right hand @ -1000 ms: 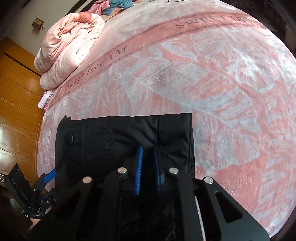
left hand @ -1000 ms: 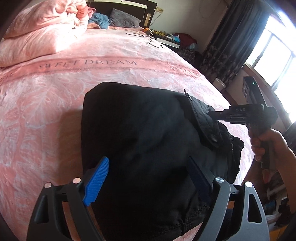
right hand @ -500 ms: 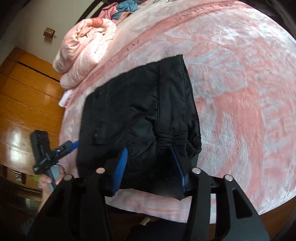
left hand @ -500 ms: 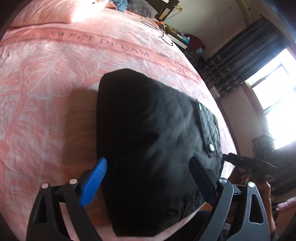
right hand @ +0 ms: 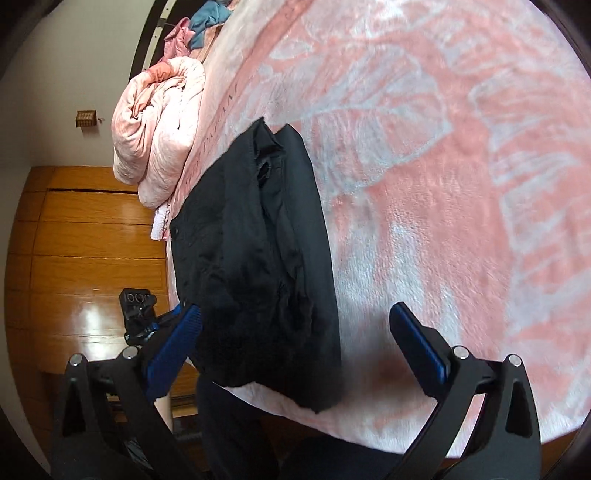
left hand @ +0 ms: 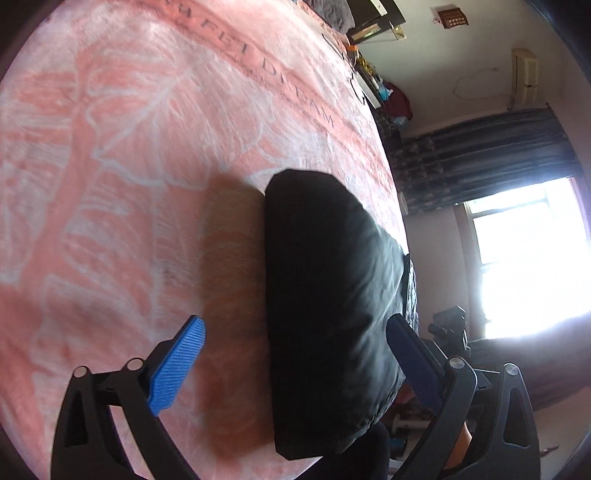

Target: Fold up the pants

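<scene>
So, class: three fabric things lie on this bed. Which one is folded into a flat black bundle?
The pants, black and folded near the bed's edge; the quilt is a pink heap, and the blue cloth lies crumpled by the headboard.

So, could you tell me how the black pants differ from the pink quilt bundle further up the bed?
The black pants are dark and folded into a fairly flat, compact stack; the pink quilt bundle is pale and piled in a tall, puffy, loosely rolled heap. The pants lie near the bed's edge, between the open right gripper fingers in view; the quilt sits farther off, toward the headboard. Both rest on the pink bedspread, untouched.
</scene>
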Demonstrator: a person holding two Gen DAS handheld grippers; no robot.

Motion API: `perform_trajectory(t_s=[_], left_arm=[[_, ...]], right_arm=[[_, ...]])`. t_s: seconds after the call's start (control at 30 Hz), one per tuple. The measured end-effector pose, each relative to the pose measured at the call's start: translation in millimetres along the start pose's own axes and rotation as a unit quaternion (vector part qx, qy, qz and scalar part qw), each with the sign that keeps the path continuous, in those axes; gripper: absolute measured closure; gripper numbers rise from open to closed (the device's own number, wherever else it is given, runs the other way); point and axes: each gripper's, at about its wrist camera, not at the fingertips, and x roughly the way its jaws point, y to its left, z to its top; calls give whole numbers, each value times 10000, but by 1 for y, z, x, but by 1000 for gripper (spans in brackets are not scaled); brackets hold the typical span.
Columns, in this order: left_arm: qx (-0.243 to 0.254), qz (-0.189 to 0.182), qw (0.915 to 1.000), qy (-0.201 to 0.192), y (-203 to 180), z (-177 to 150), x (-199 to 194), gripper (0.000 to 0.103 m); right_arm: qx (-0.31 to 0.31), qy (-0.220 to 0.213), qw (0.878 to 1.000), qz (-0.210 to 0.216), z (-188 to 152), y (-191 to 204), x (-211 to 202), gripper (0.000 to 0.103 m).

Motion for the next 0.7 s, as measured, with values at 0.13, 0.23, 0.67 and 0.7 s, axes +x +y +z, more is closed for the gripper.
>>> perform_trajectory(t_s=[0.13,0.23,0.67,0.7], left_arm=[[-3,-346,9985,423,1,1,39,4],[20,-615,9959,661,-3,1,64,4],[-70,-1179,9883,964,-5,-1,101,4],[-54,-1174,9880,1002,-6,-1,104,4]], right_arm=[[167,176,9996,135,12,-5,15,2],[167,259,9993,217,23,-4,21,2],[-22,539,9962,681,42,14,64,2],[-43,561,9961,679,43,17,67,2]])
